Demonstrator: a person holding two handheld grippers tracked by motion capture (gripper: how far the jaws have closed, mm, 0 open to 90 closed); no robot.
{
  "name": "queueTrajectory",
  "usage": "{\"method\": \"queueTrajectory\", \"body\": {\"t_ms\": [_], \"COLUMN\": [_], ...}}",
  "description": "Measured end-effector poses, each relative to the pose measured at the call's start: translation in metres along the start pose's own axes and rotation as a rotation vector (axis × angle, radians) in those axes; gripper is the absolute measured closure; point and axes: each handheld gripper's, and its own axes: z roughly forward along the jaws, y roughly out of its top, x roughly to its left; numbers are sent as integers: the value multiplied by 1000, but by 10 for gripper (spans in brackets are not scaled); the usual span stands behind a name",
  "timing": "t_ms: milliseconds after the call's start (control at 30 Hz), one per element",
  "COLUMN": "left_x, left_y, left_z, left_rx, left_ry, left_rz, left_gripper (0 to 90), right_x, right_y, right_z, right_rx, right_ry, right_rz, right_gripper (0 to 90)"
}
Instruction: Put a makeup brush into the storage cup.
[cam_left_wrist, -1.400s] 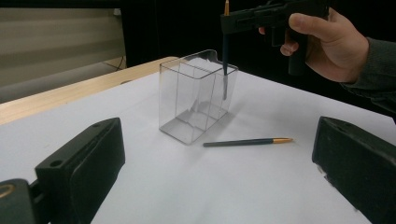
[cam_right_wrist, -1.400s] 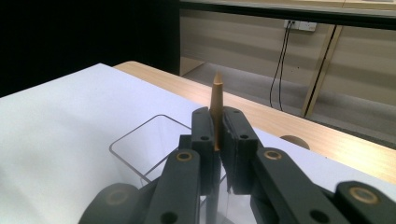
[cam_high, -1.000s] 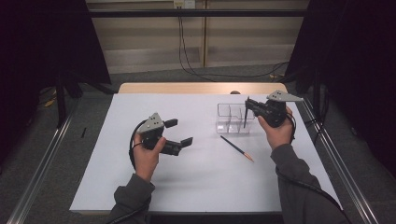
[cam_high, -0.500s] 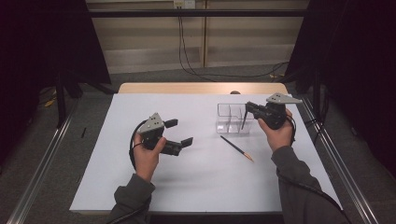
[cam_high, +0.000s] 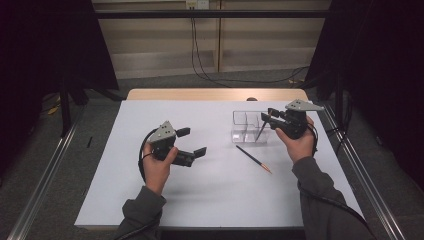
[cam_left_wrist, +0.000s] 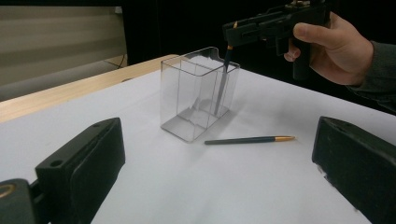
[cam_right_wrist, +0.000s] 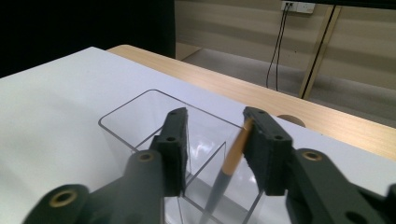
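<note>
Right gripper (cam_high: 267, 116) up over the clear box (cam_high: 250, 127), fingers just eased apart, pencil (cam_right_wrist: 231, 163) leaning on one pad inside a compartment, tip down. Second pencil (cam_high: 253, 158) flat on the surface (cam_high: 210, 200) just beside the box, well clear of every edge. Left gripper (cam_high: 192, 142) hanging wide open and empty over loads of bare white space.

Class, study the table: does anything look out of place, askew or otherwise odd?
One pencil lies loose on the white table beside the clear holder, not inside it. The other pencil leans tilted in the holder, resting against one pad of the right gripper, whose jaws have just been opening.
</note>
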Motion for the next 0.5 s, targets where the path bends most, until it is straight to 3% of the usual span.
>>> {"method": "queueTrajectory", "body": {"t_ms": [333,500], "left_x": [-2,-3], "left_y": [2,2], "left_z": [0,0], "left_rx": [-7,-2], "left_ry": [-5,9], "left_rz": [6,16], "left_gripper": [24,24], "right_x": [1,-2], "right_y": [-3,-4], "right_z": [-5,-11], "right_rx": [-4,-5], "right_ry": [-35,-47], "right_rz": [3,7], "right_gripper": [368,327]}}
